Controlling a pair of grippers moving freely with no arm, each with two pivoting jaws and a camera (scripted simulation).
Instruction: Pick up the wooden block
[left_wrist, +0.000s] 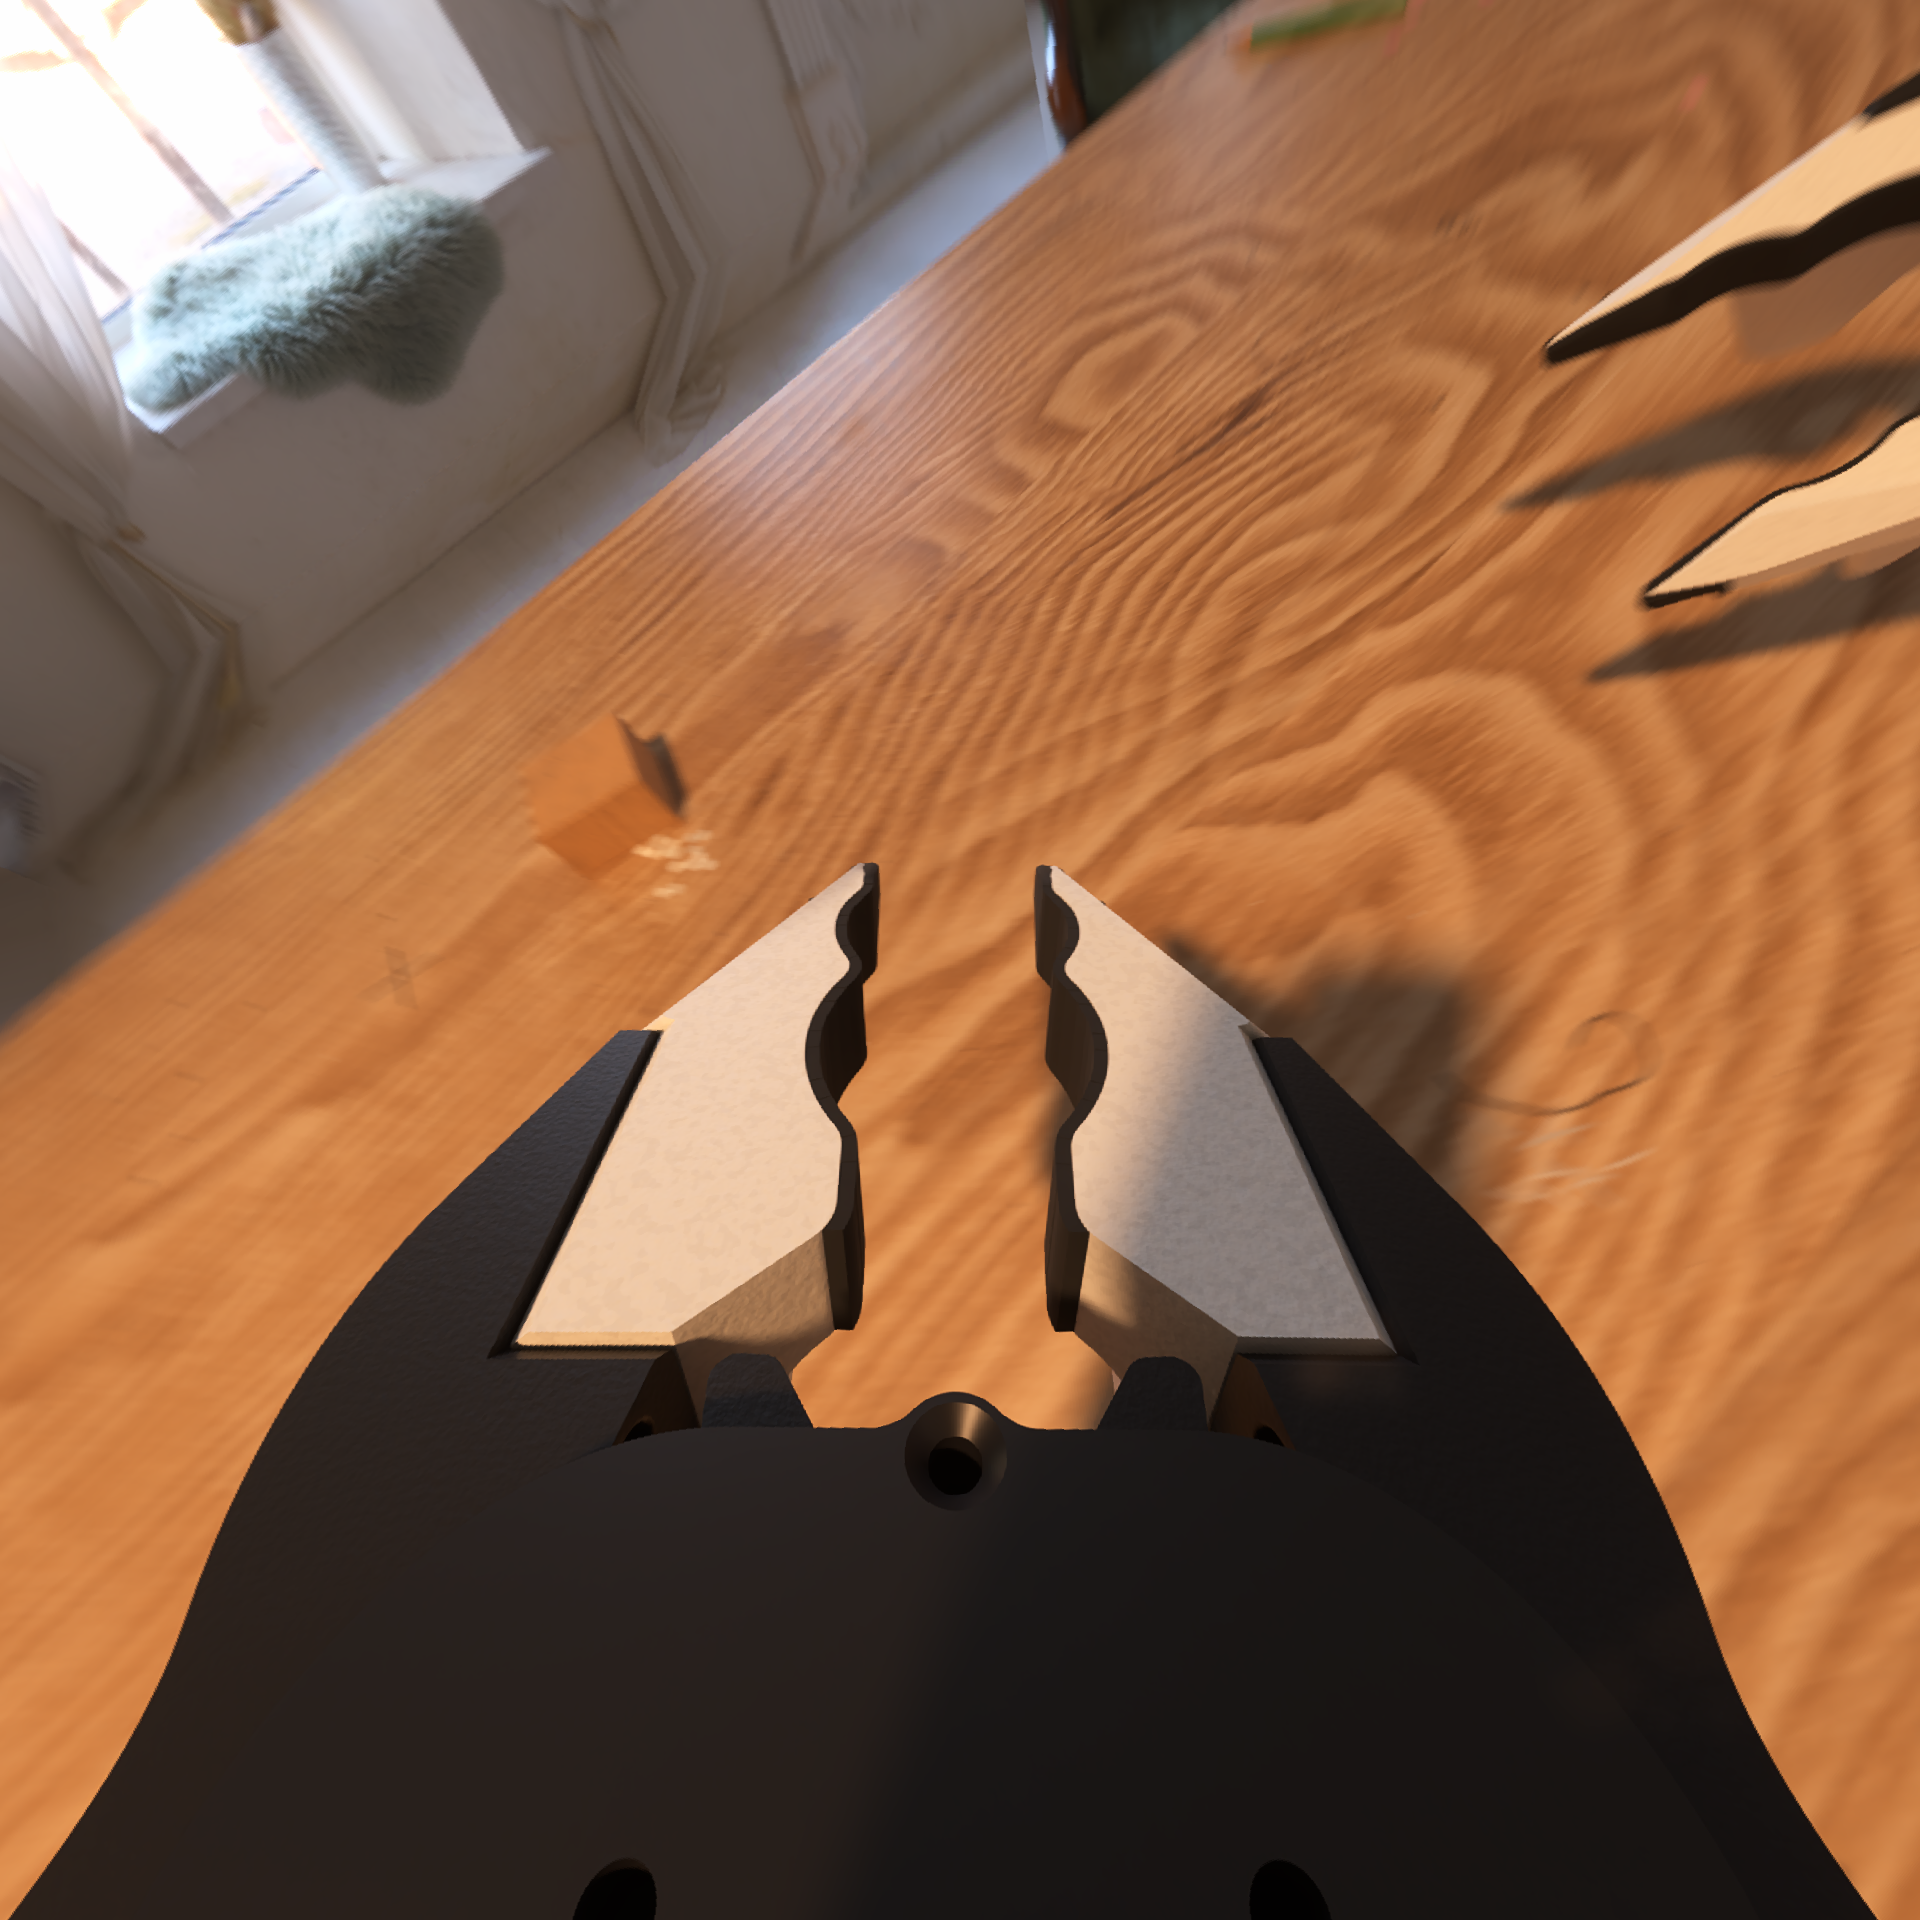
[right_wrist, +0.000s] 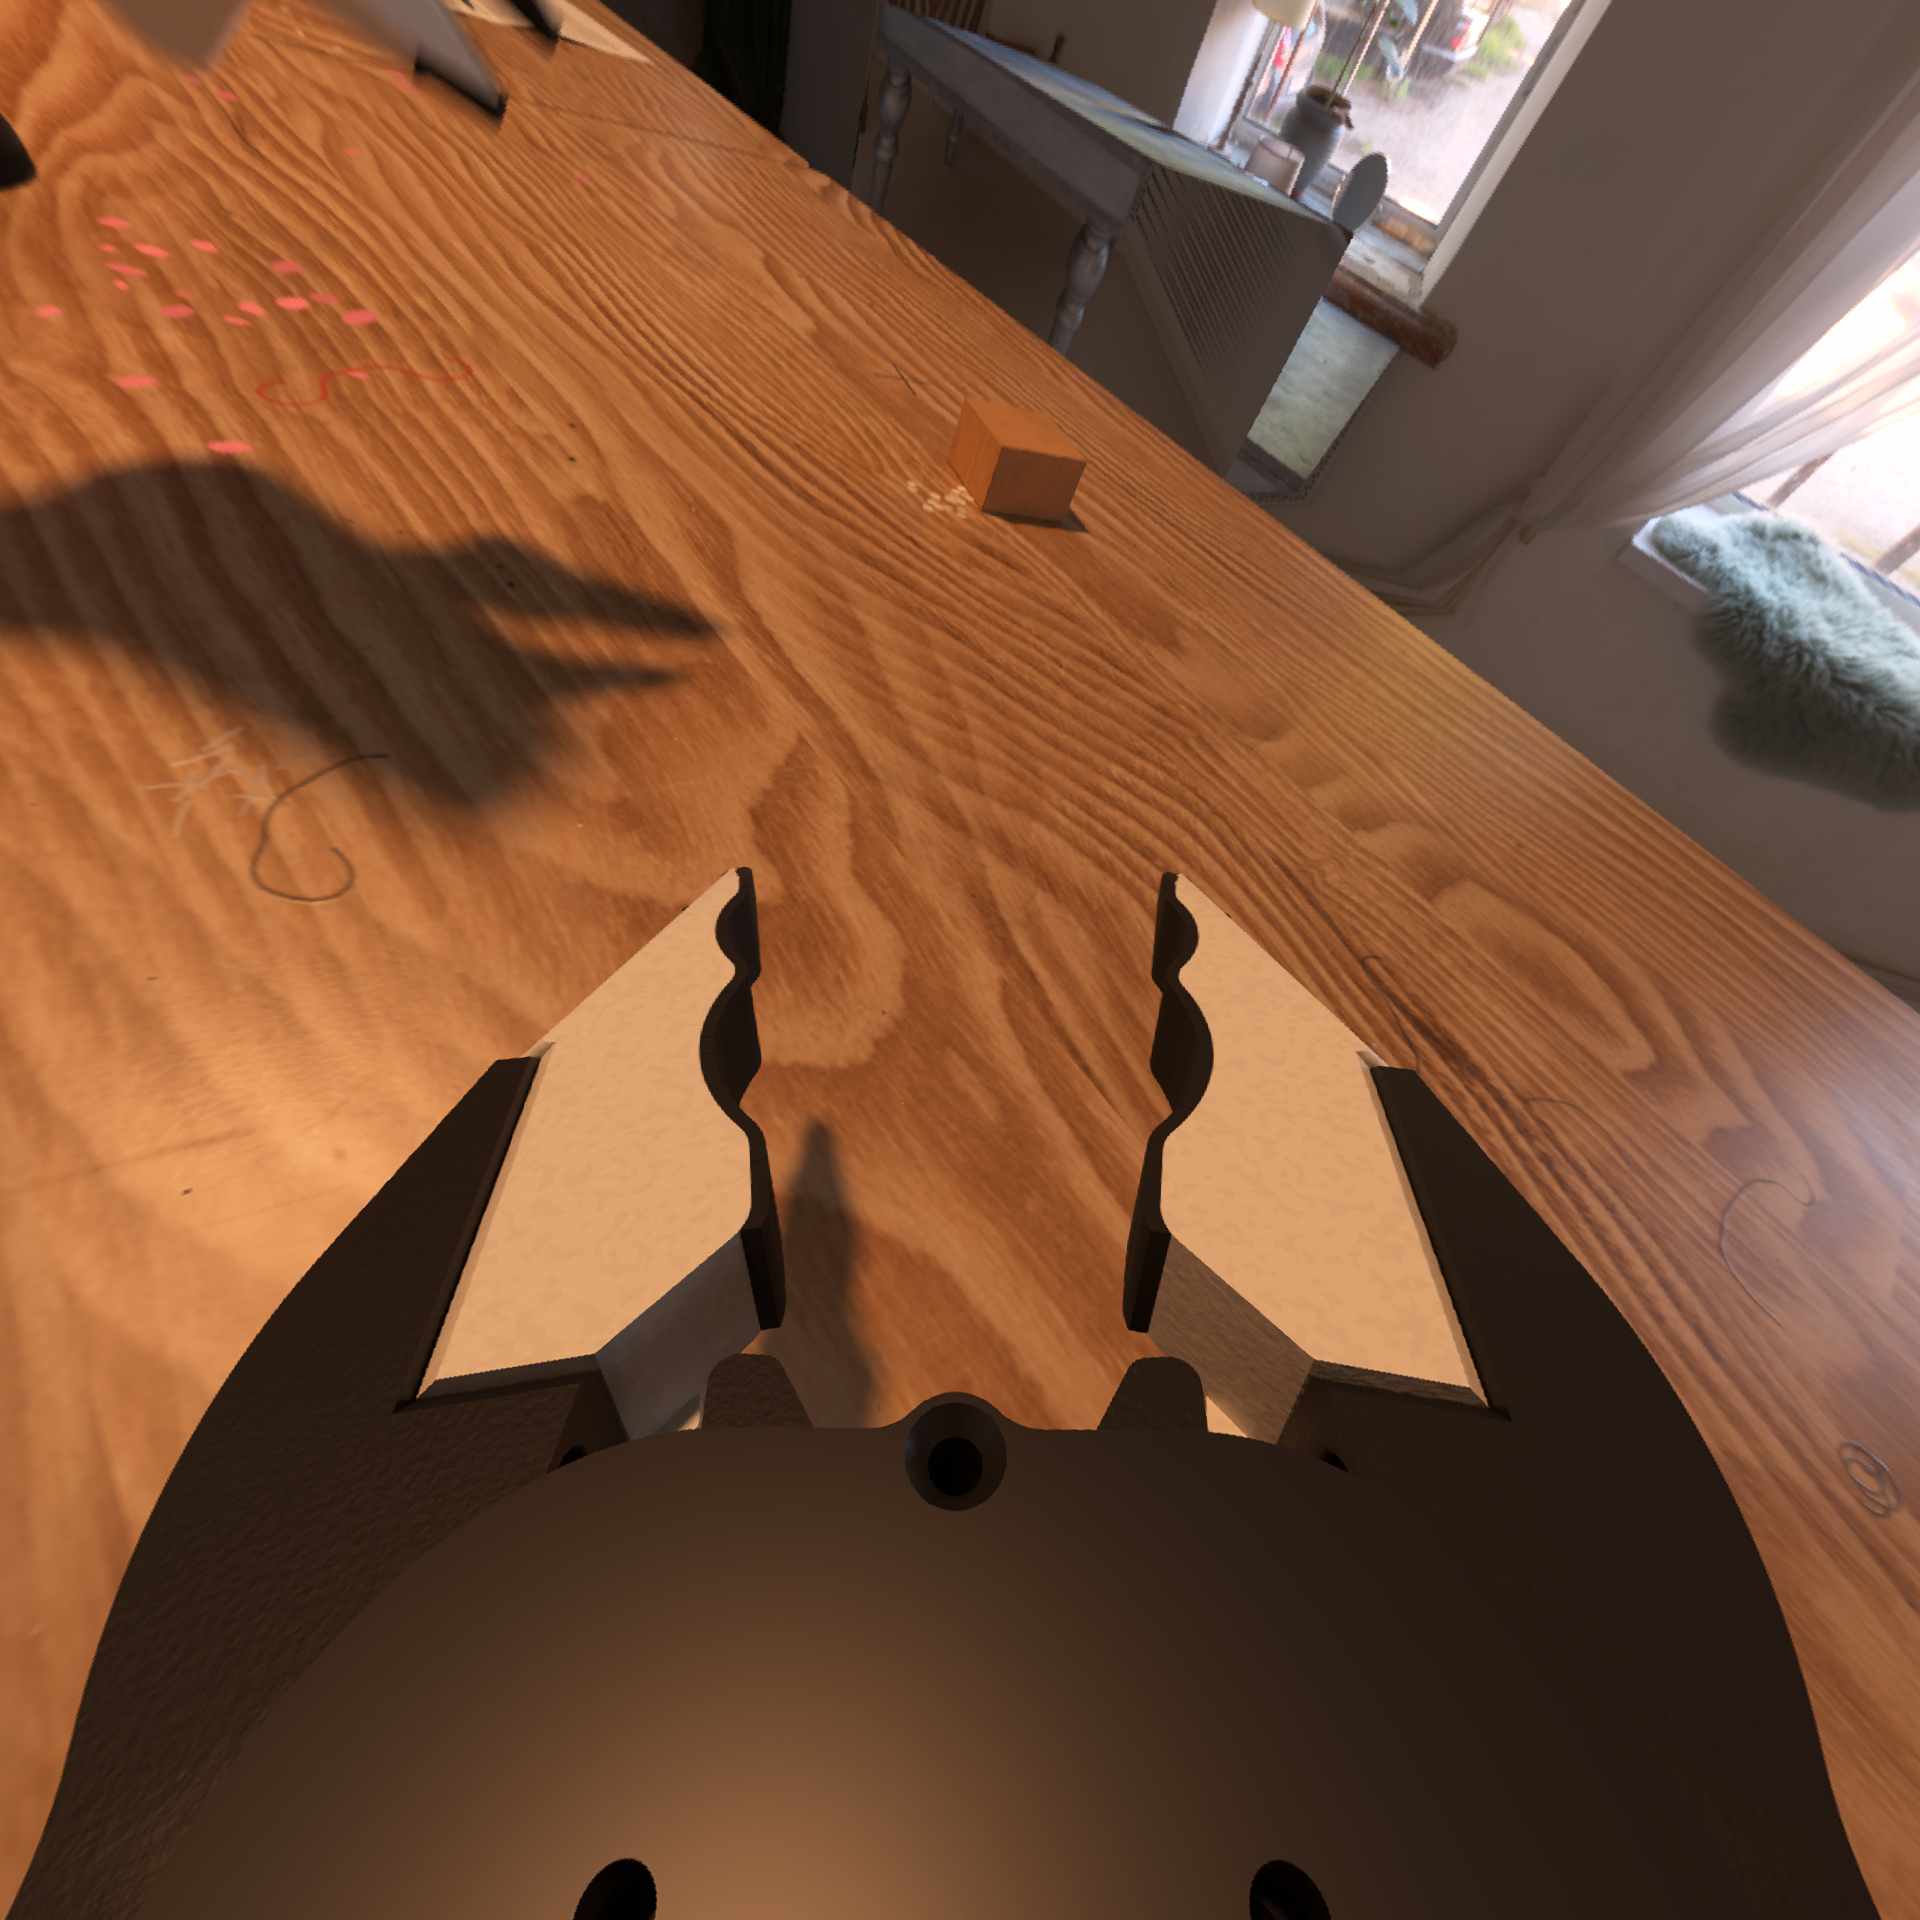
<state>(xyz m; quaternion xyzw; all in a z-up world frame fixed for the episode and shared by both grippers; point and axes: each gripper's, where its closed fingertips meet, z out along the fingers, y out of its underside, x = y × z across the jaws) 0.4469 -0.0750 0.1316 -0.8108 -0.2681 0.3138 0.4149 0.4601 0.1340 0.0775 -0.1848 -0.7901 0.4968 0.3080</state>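
Both are hovering empty: left hand-held gripper (left_wrist: 956, 873) and right hand-held gripper (right_wrist: 954, 875), jaws parted; wooden block (right_wrist: 1016, 457) is sitting upper centre on the table (right_wrist: 727, 520).

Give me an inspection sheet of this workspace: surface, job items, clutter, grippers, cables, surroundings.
Surface: wooden table, strong grain, pink flecks and thin scribble marks on it.
Job's things: wooden block sits flat on the table near its far edge, untouched; pale specks beside it.
Clutter: blurred green strip at the far end in the left wrist view; otherwise nothing seen.
Grippers: left gripper open and empty, block ahead to its left; right gripper open and empty, block ahead of it.
Cables: nothing seen.
Surroundings: window, curtains, fluffy grey-green rug, grey side table.
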